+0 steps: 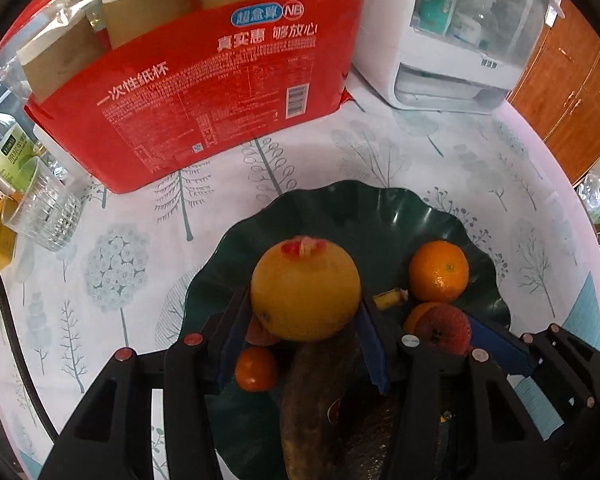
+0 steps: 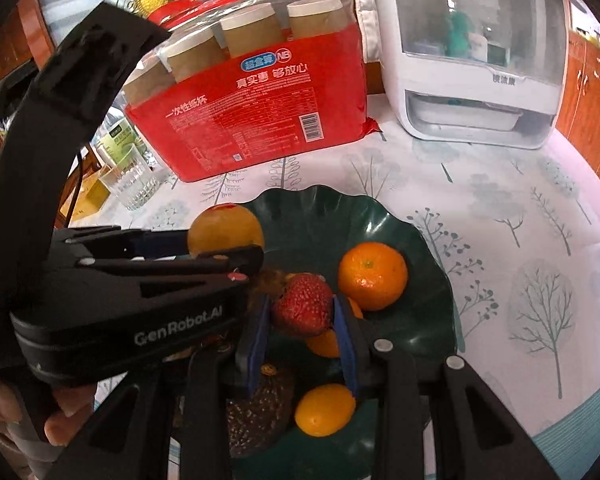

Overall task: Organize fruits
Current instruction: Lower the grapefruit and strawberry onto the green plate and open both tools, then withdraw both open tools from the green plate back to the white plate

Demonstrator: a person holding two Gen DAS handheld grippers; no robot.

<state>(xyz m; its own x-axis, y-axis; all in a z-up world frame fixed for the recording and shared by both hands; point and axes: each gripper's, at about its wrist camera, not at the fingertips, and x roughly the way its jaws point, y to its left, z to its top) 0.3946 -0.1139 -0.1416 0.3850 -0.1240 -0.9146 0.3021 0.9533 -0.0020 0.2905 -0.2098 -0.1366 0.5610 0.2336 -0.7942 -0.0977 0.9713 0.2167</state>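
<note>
Holding: we have both fruits over the dark green plate (image 1: 380, 208), ready to set down.
Left tongs (image 1: 300, 320): clenched on the large yellow-orange fruit (image 1: 305, 290), smooth, round, red at its crown.
Right tongs (image 2: 300, 316): clenched on the red fruit (image 2: 303, 306), small, bumpy-skinned.
Plate: glossy, scalloped rim, on the tree-printed tabletop (image 1: 440, 152); it already carries a mandarin (image 1: 439, 271), smaller orange fruits and a brown, rough piece.
Next move: we judge each fruit needs lowering into a free gap, then a gentle release so nothing rolls.
</note>
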